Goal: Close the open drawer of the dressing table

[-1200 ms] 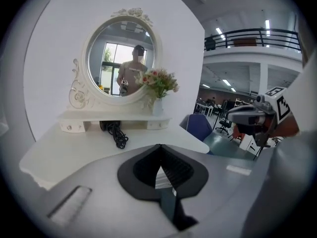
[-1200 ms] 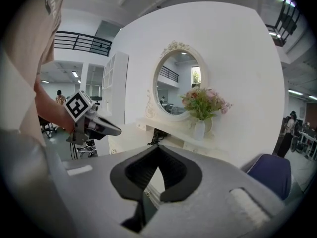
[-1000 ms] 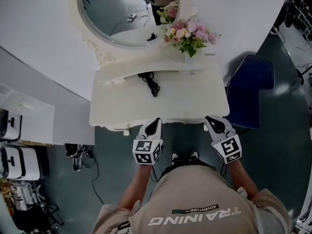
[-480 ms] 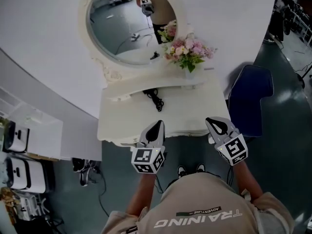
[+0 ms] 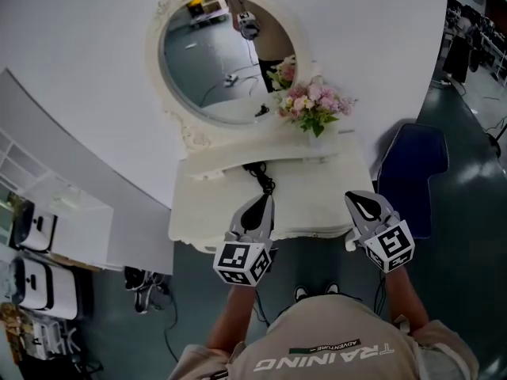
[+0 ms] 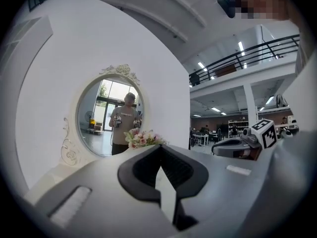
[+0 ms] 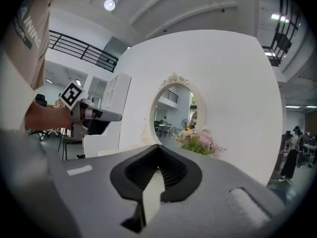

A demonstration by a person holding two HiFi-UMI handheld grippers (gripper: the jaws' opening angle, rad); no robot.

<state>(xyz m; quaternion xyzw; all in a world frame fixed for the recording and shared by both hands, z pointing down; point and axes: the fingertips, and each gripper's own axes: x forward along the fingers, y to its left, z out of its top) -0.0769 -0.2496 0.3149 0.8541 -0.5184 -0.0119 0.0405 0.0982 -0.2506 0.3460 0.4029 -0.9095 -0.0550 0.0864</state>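
Overhead, a broad curved white wall [image 5: 95,70] fills the top of the head view. Against it stands a cream dressing table with a scalloped top [image 5: 317,188], backed by an oval mirror in an ornate cream frame [image 5: 206,62]. A dark blue padded chair [image 5: 412,172] sits just beside the table's right end. A person in a beige T-shirt [image 5: 317,347] faces the table. Both tongs hang over its front edge, well apart: the left gripper [image 5: 264,203] near the middle, the right gripper [image 5: 354,199] near the right end. Each has its jaws pressed together at the tips, gripping nothing. The drawer does not show from above, so whether it stands open cannot be told. A bouquet of pink flowers [image 5: 317,101] stands at the back, and a black cord [image 5: 264,179] lies near the left gripper.
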